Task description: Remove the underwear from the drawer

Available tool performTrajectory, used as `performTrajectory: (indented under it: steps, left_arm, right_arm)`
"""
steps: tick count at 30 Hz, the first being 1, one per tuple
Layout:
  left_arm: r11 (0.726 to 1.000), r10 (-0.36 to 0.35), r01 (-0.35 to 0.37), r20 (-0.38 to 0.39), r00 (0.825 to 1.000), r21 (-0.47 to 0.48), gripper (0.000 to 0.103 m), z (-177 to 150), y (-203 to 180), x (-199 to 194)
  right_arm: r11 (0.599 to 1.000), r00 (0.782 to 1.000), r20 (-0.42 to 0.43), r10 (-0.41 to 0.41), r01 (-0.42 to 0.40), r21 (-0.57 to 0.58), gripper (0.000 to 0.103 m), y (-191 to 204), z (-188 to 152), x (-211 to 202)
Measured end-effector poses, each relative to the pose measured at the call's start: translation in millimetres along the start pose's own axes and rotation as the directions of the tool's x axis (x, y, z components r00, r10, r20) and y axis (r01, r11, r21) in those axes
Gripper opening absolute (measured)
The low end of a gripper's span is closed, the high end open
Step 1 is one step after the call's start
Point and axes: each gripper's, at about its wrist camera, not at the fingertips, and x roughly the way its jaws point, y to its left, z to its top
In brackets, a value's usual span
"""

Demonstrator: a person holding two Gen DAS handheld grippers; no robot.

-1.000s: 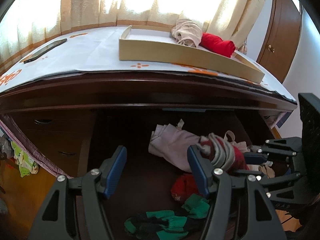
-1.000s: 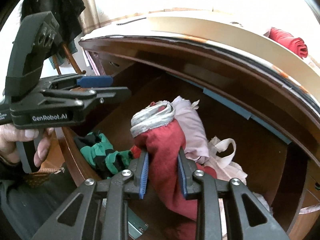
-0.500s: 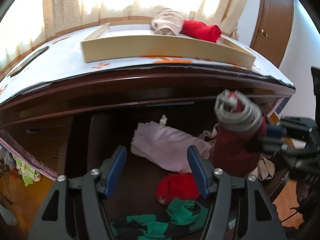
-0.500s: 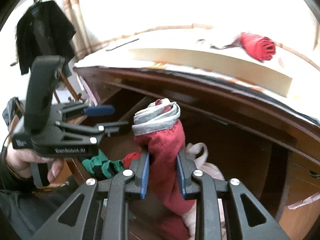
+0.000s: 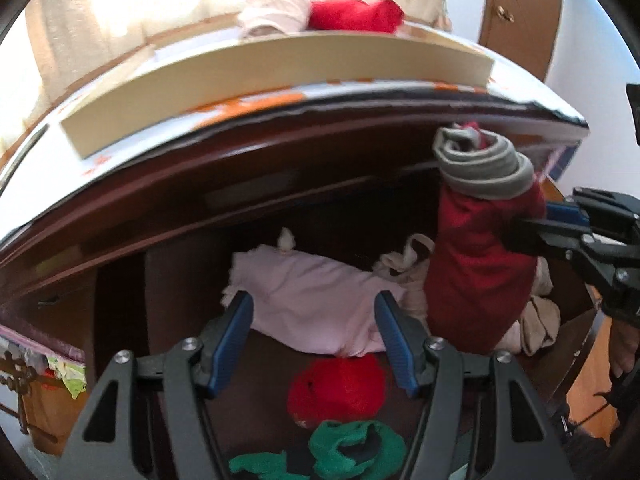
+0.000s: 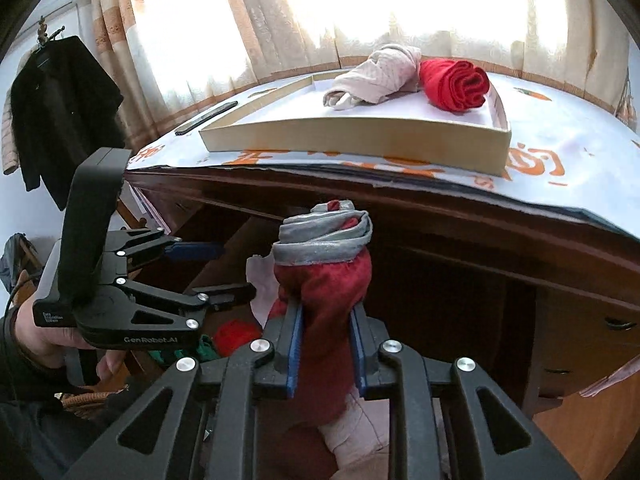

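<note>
Right gripper has the rolled red underwear pinched between its blue pads, jaws narrow and closing tighter on the cloth. The roll stands upright, long axis near vertical, grey waistband end on top, red tail hanging below the pads. It's up in the air over the open drawer, its top level with the dark wooden edge of the desk. Left gripper hangs over the drawer, jaws about half open with nothing between them, pink garment lying beyond. Up on the desk top sits a shallow tray, its front wall facing us, pale bundle and red roll at its far end, near part bare.
</note>
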Motion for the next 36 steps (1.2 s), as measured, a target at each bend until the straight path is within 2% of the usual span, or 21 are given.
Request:
performTrajectory:
  steps: [4, 7, 15, 19, 23, 27, 31, 32, 36]
  left_arm:
    - [0.995, 0.005, -0.002, -0.027, 1.0, 0.102, 0.064, 8.8, -11.0, 4.2]
    - [0.99, 0.013, -0.007, -0.042, 0.999, 0.141, 0.064, 11.5, -16.9, 10.8]
    - [0.972, 0.037, -0.01, -0.11, 0.993, 0.235, 0.064, 15.4, -33.9, 34.2]
    - [0.948, 0.052, -0.002, -0.149, 0.987, 0.319, 0.064, 13.3, -47.1, 44.5]
    - [0.929, 0.051, 0.027, -0.2, 0.979, 0.368, 0.064, 11.3, -55.6, 55.6]
    - [0.915, 0.072, 0.022, -0.217, 0.973, 0.402, 0.064, 13.4, -63.1, 65.8]
    - [0.914, 0.073, 0.027, -0.229, 0.971, 0.406, 0.064, 18.5, -64.7, 72.4]
    - [0.915, 0.069, 0.031, -0.234, 0.97, 0.401, 0.063, 21.8, -66.3, 70.6]
    - [0.923, 0.048, 0.055, -0.256, 0.965, 0.382, 0.037, 29.8, -56.6, 73.1]
  right_arm:
    - [0.999, 0.999, 0.019, 0.035, -0.036, 0.038, 0.02, -7.6, -2.2, -1.5]
    - [0.997, 0.998, 0.037, 0.044, -0.046, 0.057, 0.02, -12.2, -3.0, -7.8]
    - [0.997, 0.998, 0.056, -0.001, -0.004, 0.082, 0.02, -22.6, -5.5, -17.1]
    - [0.996, 0.998, 0.055, -0.005, 0.0, 0.087, 0.02, -25.6, -7.1, -16.7]
    - [0.996, 0.998, 0.057, -0.005, 0.0, 0.091, 0.02, -26.6, -7.4, -16.7]
    - [0.996, 0.998, 0.057, -0.005, 0.0, 0.09, 0.02, -26.7, -7.5, -16.6]
    - [0.996, 0.998, 0.057, -0.004, -0.001, 0.093, 0.02, -26.9, -9.0, -15.3]
    - [0.996, 0.998, 0.057, -0.003, -0.003, 0.093, 0.02, -26.9, -8.9, -15.4]
    - [0.996, 0.998, 0.057, -0.001, -0.004, 0.093, 0.02, -26.2, -9.4, -14.6]
